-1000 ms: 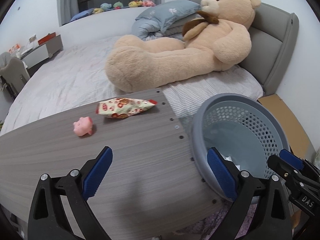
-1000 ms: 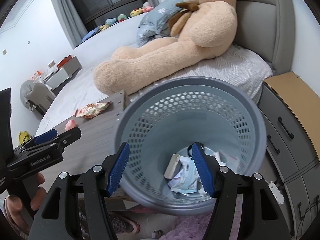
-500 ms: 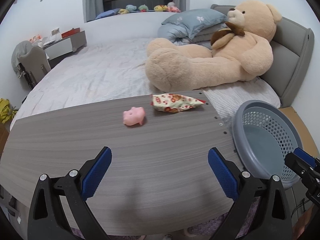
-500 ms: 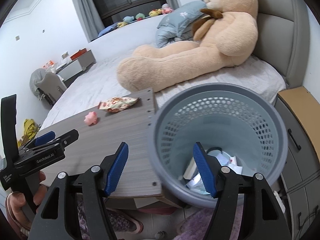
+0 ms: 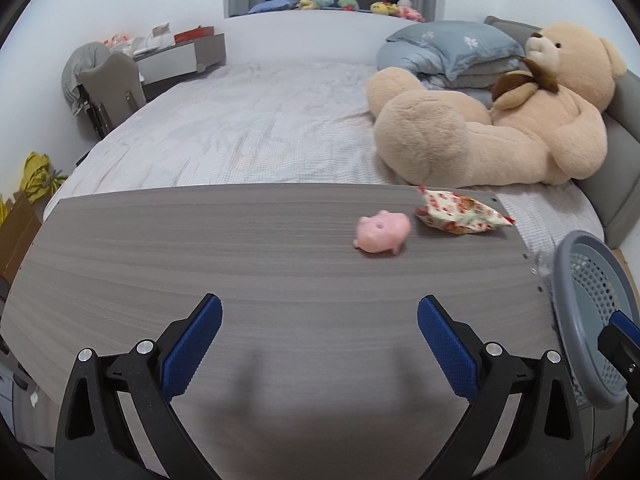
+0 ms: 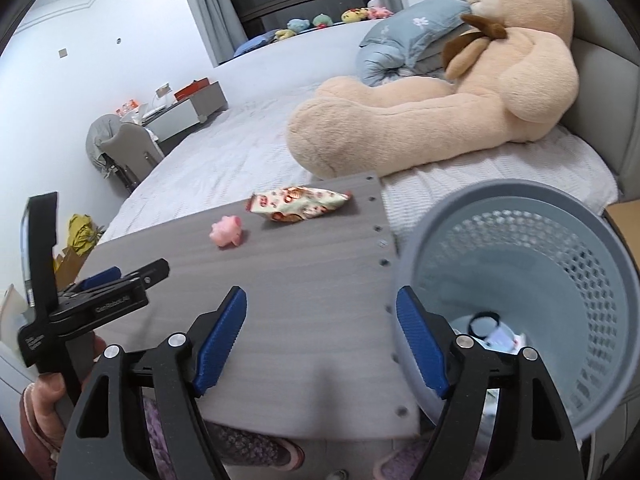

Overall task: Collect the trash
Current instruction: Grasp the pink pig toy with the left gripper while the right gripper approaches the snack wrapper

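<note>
A printed snack wrapper [image 5: 464,215] [image 6: 301,205] lies near the far right corner of the grey wooden table [image 5: 240,264] [image 6: 312,280]. A small pink pig toy [image 5: 382,232] [image 6: 227,231] sits just left of it. The grey perforated basket [image 5: 592,320] [image 6: 532,280] stands off the table's right end with paper scraps at its bottom. My left gripper [image 5: 318,340] hovers open over the table's near side, nothing between its blue pads. My right gripper [image 6: 320,338] hangs over the table's right edge beside the basket, its jaws opening and empty. The left gripper [image 6: 132,276] also shows in the right wrist view, held by a hand.
Behind the table is a bed with a large tan teddy bear [image 5: 500,120] [image 6: 440,92] and blue pillows [image 5: 448,50]. A desk and chair [image 5: 116,84] stand at the far left wall. A wooden nightstand [image 6: 624,216] sits right of the basket.
Both grippers have swung left, away from the basket and over the table. The wrapper and pig toy now sit further right in both views. The right gripper's jaws stand wider than before.
</note>
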The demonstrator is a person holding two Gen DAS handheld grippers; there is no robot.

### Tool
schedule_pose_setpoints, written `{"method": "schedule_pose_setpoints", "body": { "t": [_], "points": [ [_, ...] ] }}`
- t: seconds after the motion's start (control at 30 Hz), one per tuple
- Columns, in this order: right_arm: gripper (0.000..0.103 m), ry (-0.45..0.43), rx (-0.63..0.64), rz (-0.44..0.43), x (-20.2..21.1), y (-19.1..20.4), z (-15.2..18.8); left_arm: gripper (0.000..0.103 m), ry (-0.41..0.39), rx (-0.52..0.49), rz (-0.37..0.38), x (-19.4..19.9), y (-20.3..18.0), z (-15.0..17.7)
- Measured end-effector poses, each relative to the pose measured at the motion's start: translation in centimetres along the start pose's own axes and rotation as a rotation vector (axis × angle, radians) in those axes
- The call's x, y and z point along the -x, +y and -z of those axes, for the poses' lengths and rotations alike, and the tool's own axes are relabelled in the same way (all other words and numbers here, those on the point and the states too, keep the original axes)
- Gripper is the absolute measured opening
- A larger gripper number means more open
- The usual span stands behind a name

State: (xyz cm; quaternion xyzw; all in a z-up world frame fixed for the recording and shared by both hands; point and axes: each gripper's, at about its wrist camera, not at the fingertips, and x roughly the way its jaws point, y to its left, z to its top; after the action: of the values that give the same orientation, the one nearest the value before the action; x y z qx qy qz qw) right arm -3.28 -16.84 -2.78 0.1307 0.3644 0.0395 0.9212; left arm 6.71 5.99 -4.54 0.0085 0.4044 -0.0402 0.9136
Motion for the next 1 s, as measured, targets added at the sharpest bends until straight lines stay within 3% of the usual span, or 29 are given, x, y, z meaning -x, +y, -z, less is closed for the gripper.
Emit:
{"method": "schedule_pose_setpoints", "body": {
  "t": [0.23,0.53,0.77,0.83,1.0],
  "points": [
    [0.074,0.022,0.032,0.004,-2.6,0.7,-1.2,0.096,0.038,-0.007,0.02,-3.8,-0.2,-1.2],
    [0.074,0.063,-0.04,0.031,-5.0,-1.5,-1.5,0.096,0.106,-0.053,0.049,-8.8,-2.8,-2.9],
    [0.074,0.064,-0.05,0.035,-5.8,-2.2,-1.5,0.095,0.102,-0.041,0.06,-9.8,-3.1,-3.6],
    [0.074,0.062,-0.055,0.03,-5.8,-2.3,-1.5,0.09,0.093,-0.046,0.053,-9.8,-3.4,-3.8],
    [0.074,0.062,-0.053,0.03,-5.7,-2.4,-1.5,0.049,0.098,-0.081,0.081,-10.0,-4.0,-3.9]
  ]
}}
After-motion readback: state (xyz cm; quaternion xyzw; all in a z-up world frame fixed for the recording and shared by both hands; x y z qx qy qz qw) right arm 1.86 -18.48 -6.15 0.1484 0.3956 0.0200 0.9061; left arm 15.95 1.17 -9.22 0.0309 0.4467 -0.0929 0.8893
